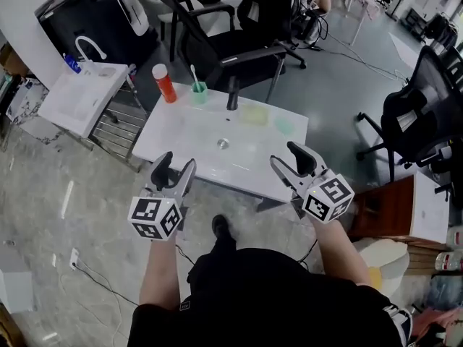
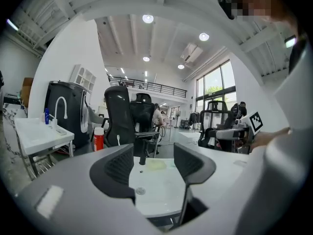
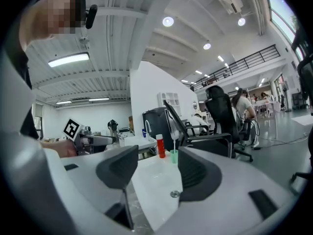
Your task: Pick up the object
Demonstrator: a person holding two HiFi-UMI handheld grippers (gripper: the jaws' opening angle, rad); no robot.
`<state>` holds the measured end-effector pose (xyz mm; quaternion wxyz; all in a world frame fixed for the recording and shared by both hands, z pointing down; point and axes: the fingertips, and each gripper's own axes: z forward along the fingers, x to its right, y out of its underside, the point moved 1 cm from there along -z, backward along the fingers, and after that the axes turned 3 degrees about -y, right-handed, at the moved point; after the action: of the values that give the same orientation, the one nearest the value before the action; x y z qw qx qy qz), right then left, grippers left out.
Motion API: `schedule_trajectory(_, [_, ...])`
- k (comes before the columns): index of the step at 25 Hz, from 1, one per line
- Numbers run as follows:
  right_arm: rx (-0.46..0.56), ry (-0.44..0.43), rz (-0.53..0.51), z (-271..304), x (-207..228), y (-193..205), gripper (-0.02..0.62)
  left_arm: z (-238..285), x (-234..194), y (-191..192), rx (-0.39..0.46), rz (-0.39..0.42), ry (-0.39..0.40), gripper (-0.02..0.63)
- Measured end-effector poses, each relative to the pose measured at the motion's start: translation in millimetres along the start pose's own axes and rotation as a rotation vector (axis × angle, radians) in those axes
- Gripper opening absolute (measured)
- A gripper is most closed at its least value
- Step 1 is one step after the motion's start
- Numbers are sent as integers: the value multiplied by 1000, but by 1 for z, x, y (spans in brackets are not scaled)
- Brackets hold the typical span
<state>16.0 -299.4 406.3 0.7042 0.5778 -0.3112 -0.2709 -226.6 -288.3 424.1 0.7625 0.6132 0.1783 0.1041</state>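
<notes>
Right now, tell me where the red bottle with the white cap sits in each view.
Head view: red bottle at upper left, on the white table's far left corner.
Left gripper view: left of centre, just above the left-hand jaw.
Right gripper view: near centre, between the jaws, beside the green cup.
Shared landmark: the small silver disc on the table.

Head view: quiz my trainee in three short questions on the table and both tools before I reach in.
1. True or false: the red bottle stands upright on the white table.
2. Which thing on the table lies nearest the person? A red bottle, B green cup, C small silver disc.
3. Fill in: the left tool and right tool are both ___ and empty.
Key: 1 true; 2 C; 3 open.
</notes>
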Motion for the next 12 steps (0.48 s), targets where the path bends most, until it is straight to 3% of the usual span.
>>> schedule_trajectory(5, [-46, 4, -11, 61, 5, -7, 224, 32, -48, -9, -10, -22, 36, 262])
schedule_trajectory(12, [-109, 36, -56, 98, 15, -8, 224, 61, -82, -17, -25, -38, 63, 254])
